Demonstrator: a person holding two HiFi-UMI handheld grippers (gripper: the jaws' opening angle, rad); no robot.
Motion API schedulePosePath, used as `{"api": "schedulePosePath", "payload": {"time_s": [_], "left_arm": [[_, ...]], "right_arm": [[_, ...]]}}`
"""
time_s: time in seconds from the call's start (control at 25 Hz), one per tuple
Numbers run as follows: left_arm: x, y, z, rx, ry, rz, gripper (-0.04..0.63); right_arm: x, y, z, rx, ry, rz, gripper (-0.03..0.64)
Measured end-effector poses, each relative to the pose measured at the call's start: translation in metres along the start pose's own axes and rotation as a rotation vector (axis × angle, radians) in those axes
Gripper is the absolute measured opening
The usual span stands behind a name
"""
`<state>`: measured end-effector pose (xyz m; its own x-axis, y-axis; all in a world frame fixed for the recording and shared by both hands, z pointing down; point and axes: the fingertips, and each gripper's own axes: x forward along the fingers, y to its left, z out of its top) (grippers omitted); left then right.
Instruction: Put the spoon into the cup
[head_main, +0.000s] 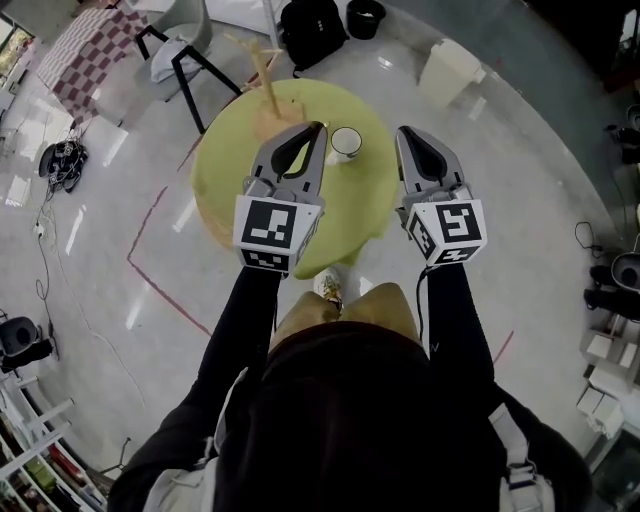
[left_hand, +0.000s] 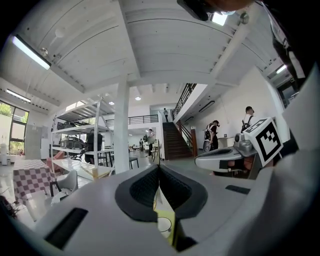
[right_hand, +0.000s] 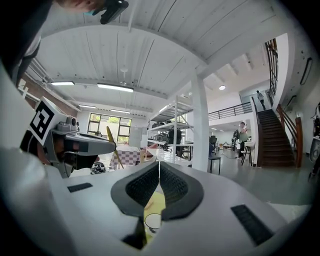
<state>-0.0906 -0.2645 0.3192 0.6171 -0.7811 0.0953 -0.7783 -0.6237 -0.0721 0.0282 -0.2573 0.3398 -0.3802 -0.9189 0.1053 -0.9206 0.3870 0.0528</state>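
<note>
Glossy pale floor (head_main: 520, 150), round matte yellow-green table (head_main: 225, 175), white cylindrical cup (head_main: 346, 143) right of grey left gripper (head_main: 321, 126), right gripper (head_main: 400, 131), both closed, empty.

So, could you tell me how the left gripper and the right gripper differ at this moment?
In the head view, the left gripper has its tips close beside the cup, over the table. The right gripper has its tips farther from the cup, at the table's right edge. The left gripper leans rightward, the right gripper leftward. Both are shut and empty.
</note>
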Motion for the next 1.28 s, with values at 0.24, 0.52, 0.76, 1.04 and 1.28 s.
{"api": "schedulePosePath", "payload": {"time_s": [0.24,0.52,0.76,1.04,1.28], "left_arm": [[0.017,0.000,-0.012,-0.017,0.019,-0.039,0.018],[0.035,0.001,-0.025,-0.027,0.046,-0.051,0.018],[0.051,0.004,-0.034,-0.026,0.070,-0.035,0.018],[0.067,0.004,-0.046,-0.033,0.108,-0.016,0.018],[0.085,-0.003,-0.079,-0.049,0.173,0.000,0.018]], "right_arm": [[0.009,-0.009,-0.010,0.005,0.027,-0.025,0.028],[0.021,-0.018,-0.020,0.013,0.044,-0.018,0.028],[0.036,-0.031,-0.026,0.022,0.052,0.007,0.028],[0.051,-0.042,-0.032,0.037,0.059,0.042,0.028],[0.053,-0.053,-0.041,0.050,0.072,0.072,0.028]]}}
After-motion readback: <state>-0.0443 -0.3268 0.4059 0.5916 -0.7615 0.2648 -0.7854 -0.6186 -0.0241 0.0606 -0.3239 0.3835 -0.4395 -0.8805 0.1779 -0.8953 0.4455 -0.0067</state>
